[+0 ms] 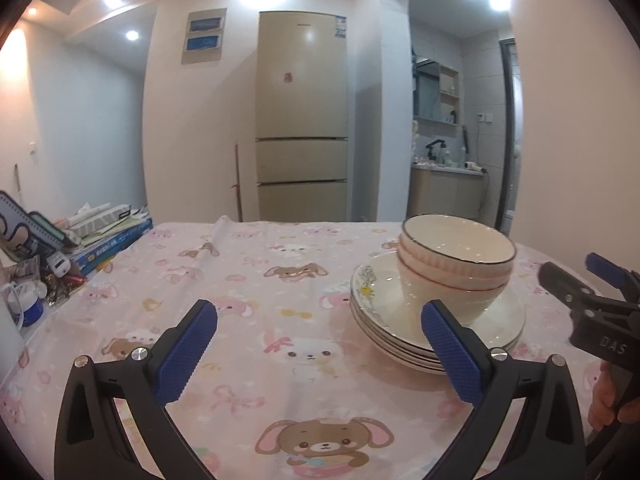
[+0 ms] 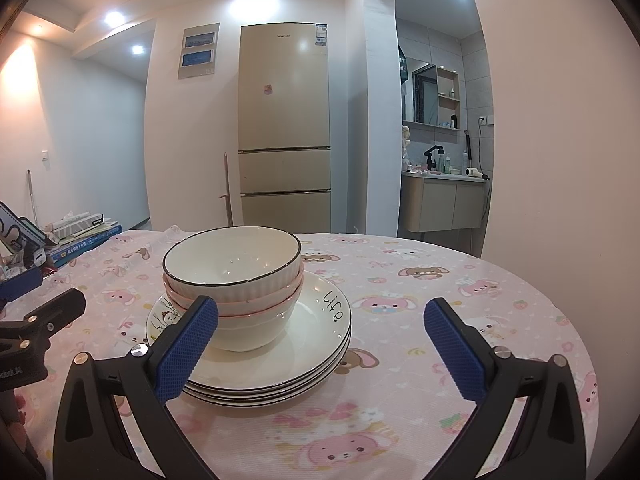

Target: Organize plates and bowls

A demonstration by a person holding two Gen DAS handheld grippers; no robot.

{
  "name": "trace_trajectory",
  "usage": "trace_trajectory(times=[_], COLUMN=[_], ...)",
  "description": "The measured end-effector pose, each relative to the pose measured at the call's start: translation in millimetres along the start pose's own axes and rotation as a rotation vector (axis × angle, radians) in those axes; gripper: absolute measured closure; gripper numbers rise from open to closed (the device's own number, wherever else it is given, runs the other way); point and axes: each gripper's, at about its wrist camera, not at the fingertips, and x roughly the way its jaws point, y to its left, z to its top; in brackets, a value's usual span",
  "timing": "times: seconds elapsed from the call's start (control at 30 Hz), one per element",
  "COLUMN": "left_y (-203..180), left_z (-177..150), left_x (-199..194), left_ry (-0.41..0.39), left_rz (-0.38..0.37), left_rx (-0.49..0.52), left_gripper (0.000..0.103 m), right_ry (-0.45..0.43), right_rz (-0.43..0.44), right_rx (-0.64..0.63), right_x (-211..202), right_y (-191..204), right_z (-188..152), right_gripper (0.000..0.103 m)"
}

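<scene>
We hold two tongs over a table with a pink tablecloth [image 2: 440,276] that has bunnies and bears on it. Our left tongs [image 1: 320,354] are spread wide and hold nothing. Our right tongs [image 2: 322,354] are spread wide too, and they are also empty.

The plates [image 2: 316,344] sit in one pile on the cloth. The bowls [image 2: 232,276] sit one inside the other on top of the pile. The top bowl has a dark line around its rim. The top plate has the word "life" on it and a small drawing.

From our right tongs, the pile is just ahead and a bit to the left. The left finger [image 2: 186,350] is in front of the plates' near edge. From our left tongs, the pile is ahead and to the right, behind the right finger [image 1: 454,354].

Far ahead of both tongs stands a tall fridge [image 1: 302,116]. Off to the left of the left tongs lie some books [image 1: 112,236].
</scene>
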Motion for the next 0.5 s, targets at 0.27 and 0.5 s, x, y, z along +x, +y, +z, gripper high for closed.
trace_trajectory(times=[0.27, 0.5], left_y=[-4.4, -3.3], left_z=[-1.8, -1.8], left_x=[-10.5, -11.7], left_ry=[-0.057, -0.059], left_rz=[0.020, -0.019], left_rx=[0.008, 0.002], left_gripper=[0.000, 0.000], right_ry=[-0.002, -0.003], right_rz=[0.000, 0.000], right_rx=[-0.001, -0.001], right_x=[0.1, 1.1], right_y=[0.0, -0.5], right_z=[-0.1, 0.5], right_gripper=[0.000, 0.000])
